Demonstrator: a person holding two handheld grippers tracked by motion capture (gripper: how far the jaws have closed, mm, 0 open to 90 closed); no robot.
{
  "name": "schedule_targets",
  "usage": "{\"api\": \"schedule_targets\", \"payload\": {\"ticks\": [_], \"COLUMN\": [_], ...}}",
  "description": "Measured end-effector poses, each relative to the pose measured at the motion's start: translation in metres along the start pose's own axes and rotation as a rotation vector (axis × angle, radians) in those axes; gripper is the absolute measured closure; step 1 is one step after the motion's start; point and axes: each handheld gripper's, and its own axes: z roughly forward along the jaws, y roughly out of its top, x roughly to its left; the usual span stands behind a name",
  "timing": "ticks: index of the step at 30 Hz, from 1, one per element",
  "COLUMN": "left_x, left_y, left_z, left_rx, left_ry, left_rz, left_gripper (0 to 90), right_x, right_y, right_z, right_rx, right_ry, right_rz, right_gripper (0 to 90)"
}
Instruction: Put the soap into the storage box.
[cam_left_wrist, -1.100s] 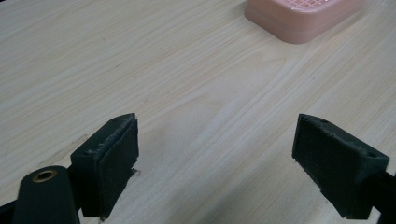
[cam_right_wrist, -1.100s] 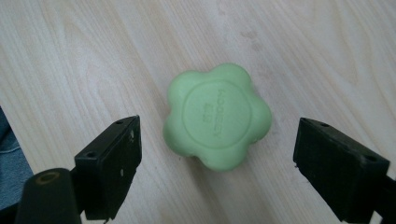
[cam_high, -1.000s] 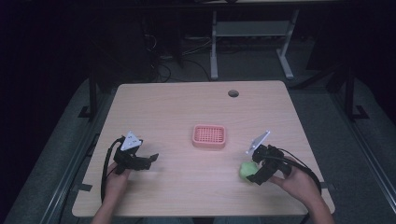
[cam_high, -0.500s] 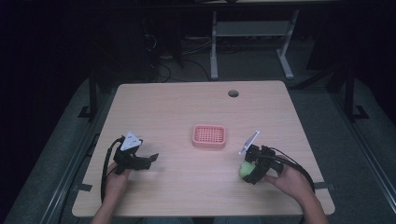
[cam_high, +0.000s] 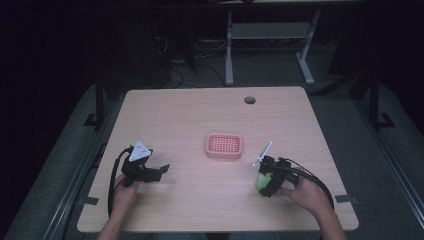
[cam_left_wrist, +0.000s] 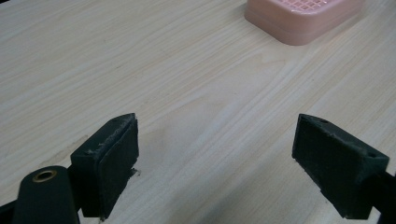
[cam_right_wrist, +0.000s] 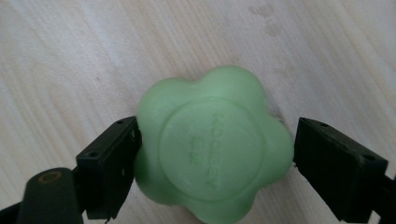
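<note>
Since a second ago my right tool (cam_high: 266, 179) has dropped lower and pulled in toward me over the green soap (cam_high: 262, 182); the left tool (cam_high: 150, 171) hasn't budged. High view: soap sits on the desk (cam_high: 200, 120) near the right front, well apart from the pink soap dish (cam_high: 224, 146) at centre, right tool right on top of it. Left gripper view: jaws spread wide over bare wood, nothing between them, pink dish (cam_left_wrist: 303, 18) off at the top edge. Right gripper view: flower-shaped soap (cam_right_wrist: 212, 144) lying flat on the desk, left jaw touching its side, right jaw at or just off the other edge, so I can't tell if it's pinched yet. My read: grasp is being set up, soap likely headed for the dish, not lifted yet.
</note>
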Motion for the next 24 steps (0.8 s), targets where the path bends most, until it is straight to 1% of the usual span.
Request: {"api": "schedule_targets", "payload": {"ticks": [2, 3, 5, 12, 21, 24], "left_x": [0.0002, 0.0002, 0.0002, 0.0000, 0.0004, 0.0011], "left_y": [-0.0001, -0.0001, -0.0001, -0.0002, 0.0000, -0.0001], "left_z": [0.0002, 0.0002, 0.0003, 0.0002, -0.0002, -0.0003], "left_rx": [0.000, -0.001, -0.002, -0.002, 0.001, 0.001], "left_ry": [-0.001, -0.001, -0.001, 0.001, 0.000, 0.000], "left_rz": [0.001, 0.001, 0.001, 0.001, 0.001, 0.005], "left_gripper": [14.4, 14.4, 14.4, 14.4, 14.4, 14.4], "right_x": [-0.0003, -0.0005, 0.0000, 0.0023, 0.0026, 0.0037], "right_y": [0.0000, -0.0002, -0.0004, 0.0009, 0.0012, 0.0014], "right_z": [0.0007, 0.0013, 0.0021, 0.0028, 0.0024, 0.0015], "right_rx": [0.000, 0.002, 0.001, 0.007, 0.010, 0.001], "right_ry": [0.007, 0.003, 0.010, 0.017, 0.011, 0.009], "right_rz": [0.015, 0.017, 0.021, 0.016, 0.021, 0.012], "right_gripper": [15.7, 15.9, 18.6, 23.9, 24.6, 24.8]}}
